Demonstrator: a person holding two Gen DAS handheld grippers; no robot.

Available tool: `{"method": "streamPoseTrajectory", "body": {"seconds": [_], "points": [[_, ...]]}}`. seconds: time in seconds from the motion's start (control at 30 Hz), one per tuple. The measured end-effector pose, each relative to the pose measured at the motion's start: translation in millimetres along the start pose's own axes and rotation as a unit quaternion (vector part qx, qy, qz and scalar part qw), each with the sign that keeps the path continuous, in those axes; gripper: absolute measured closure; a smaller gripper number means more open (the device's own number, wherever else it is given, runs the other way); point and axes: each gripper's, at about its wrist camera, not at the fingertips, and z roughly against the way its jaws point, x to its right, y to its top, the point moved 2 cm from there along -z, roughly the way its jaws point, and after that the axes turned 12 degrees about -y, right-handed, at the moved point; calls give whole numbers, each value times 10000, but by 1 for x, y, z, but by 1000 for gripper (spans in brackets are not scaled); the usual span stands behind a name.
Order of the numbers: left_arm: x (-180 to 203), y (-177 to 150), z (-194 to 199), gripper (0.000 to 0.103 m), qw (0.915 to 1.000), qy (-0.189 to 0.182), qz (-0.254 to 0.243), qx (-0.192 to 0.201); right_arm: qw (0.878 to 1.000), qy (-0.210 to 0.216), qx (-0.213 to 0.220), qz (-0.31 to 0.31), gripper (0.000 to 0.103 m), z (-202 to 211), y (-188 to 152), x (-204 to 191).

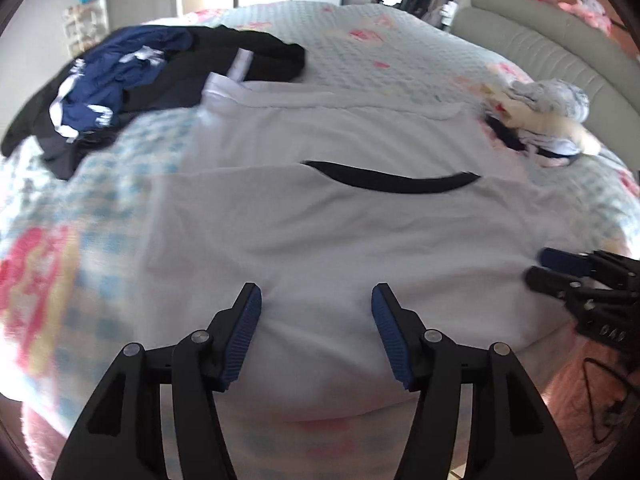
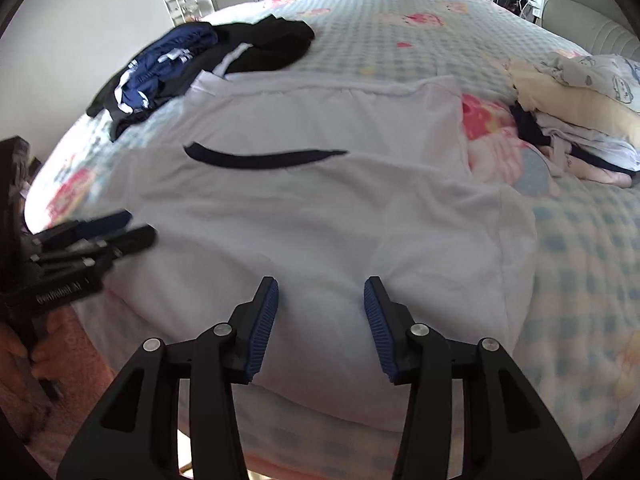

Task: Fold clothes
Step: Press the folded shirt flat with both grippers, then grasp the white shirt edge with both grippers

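I am holding two black plastic grippers with ribbed blue pads over one white T-shirt [image 1: 320, 232] that is lying flat on the quilted bed cover [image 1: 400, 40], its smooth knit only slightly rippled near the front edge and its neck trimmed with one curved dark band [image 1: 392, 180]. My left gripper [image 1: 316, 300] is standing with its jaws spread and nothing between the pads, hovering over the near hem. My right gripper [image 2: 320, 292] is likewise spread apart and empty, pointing down at the same hem further right. The cover is showing a pale blue check with pink and yellow cartoon patches. One rumpled heap of dark clothes [image 2: 208, 56], navy and black with white trim, is lying beyond the shirt on the left, and one pile of pale clothes [image 2: 576, 120] is sitting on the right.
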Motion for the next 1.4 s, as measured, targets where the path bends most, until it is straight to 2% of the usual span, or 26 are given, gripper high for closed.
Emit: {"method": "streamPoseTrajectory", "body": {"seconds": [0.1,0.17,0.23,0.27,0.3,0.4,0.43,0.5,0.6,0.7,0.8,0.87,0.9,0.97,1.07,1.17,1.27,1.33,1.4], "points": [[-24,-3,14,44,9993,97,352,102,9992,-206,19,-340,60,11,0,27],[-19,-8,24,44,9977,-432,483,200,9980,-95,32,-626,58,23,-8,41],[-12,-13,33,44,9926,-1005,604,300,9976,47,28,-695,58,34,-15,42],[-8,-18,34,44,9865,-1424,770,258,9979,126,4,-639,58,35,-19,37],[-3,-23,32,43,9815,-1693,872,211,9981,203,-24,-576,58,36,-23,31],[5,-30,15,44,9947,-885,510,-126,9989,183,-204,-386,58,30,-33,17],[3,-32,9,44,9965,-628,466,-284,9988,98,-267,-388,58,28,-36,18],[-8,-34,4,44,9965,-369,592,-462,9981,-59,-371,-486,59,24,-39,24],[-22,-31,19,44,9942,-545,897,-219,9964,-160,-398,-725,60,27,-41,45],[-20,-24,31,44,9945,-639,828,76,9939,112,-285,-1055,59,38,-36,63],[-15,-18,27,44,9967,-523,626,47,9946,111,-167,-1021,58,43,-27,67],[-15,-21,15,44,9978,-186,594,-248,9966,-31,-156,-811,58,41,-21,63],[-18,-26,12,44,9972,-157,642,-358,9970,-74,-201,-741,58,37,-21,61],[-26,-34,13,44,9955,-248,795,-447,9963,-122,-329,-780,59,26,-25,63],[-33,-31,32,44,9954,-412,837,-197,9933,128,-305,-1105,58,33,-29,78],[-40,-9,39,44,9972,-298,688,30,9950,29,-106,-989,58,43,-12,90],[-47,23,30,44,9976,-71,687,32,9960,-177,117,-872,58,45,23,103],[-52,47,18,44,9976,77,684,14,9967,-115,252,-761,58,41,51,105],[-58,68,4,44,9974,220,687,-52,9979,-55,134,-630,58,25,74,102]]}}
